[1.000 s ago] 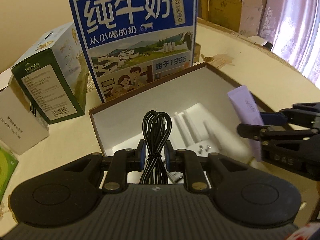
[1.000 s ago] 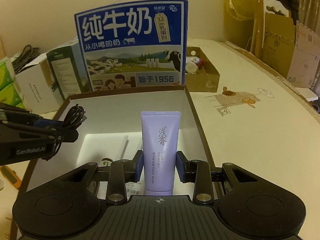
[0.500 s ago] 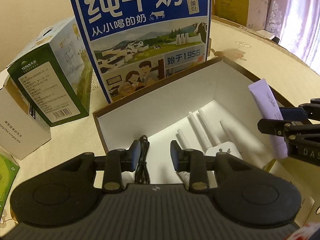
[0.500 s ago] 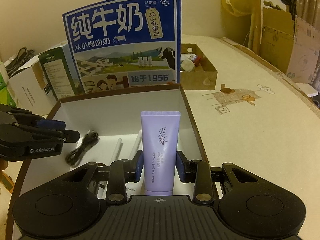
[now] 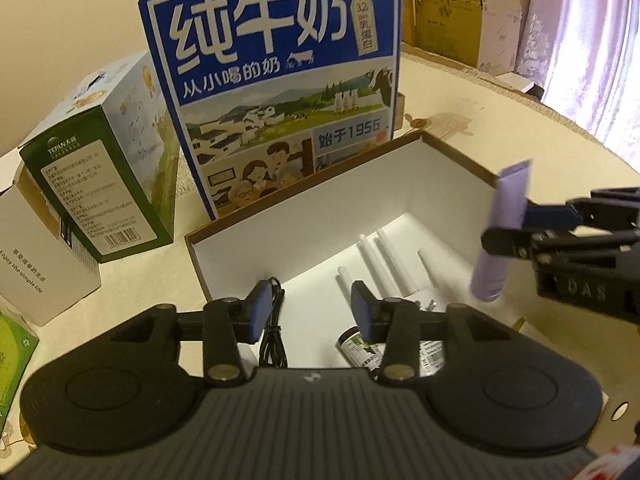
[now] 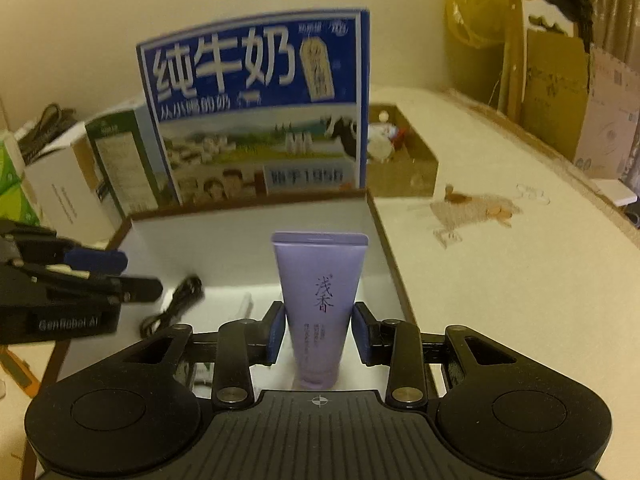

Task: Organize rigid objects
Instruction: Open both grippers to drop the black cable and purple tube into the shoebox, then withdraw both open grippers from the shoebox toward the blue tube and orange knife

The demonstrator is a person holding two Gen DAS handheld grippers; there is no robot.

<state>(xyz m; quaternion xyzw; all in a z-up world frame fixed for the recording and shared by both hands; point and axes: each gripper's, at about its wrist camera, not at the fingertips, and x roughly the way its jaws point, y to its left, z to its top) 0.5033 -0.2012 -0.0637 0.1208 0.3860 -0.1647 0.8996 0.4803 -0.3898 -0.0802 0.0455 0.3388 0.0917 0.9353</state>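
Observation:
A white-lined open box [image 5: 304, 224] with a brown rim lies on the table; it also shows in the right wrist view [image 6: 240, 240]. My left gripper [image 5: 308, 312] is open and empty over its near left part. A coiled black cable [image 5: 272, 332] lies in the box beside the left finger; it also shows in the right wrist view [image 6: 176, 304]. My right gripper [image 6: 318, 334] holds a purple tube [image 6: 320, 300] upright over the box's right side; the tube also shows in the left wrist view [image 5: 500, 236]. White sticks [image 5: 384, 264] and a small labelled bottle [image 5: 356, 348] lie in the box.
A tall blue milk carton [image 5: 276, 76] stands right behind the box. A green-and-white carton [image 5: 100, 184] and a white box [image 5: 36, 264] stand to the left. A small brown cardboard box [image 6: 404, 156] with odds and ends sits behind at the right. Cardboard boxes [image 6: 560, 92] line the far edge.
My left gripper opened and let the black cable drop into the box, then drew back a little. My right gripper kept the purple tube and shifted slightly.

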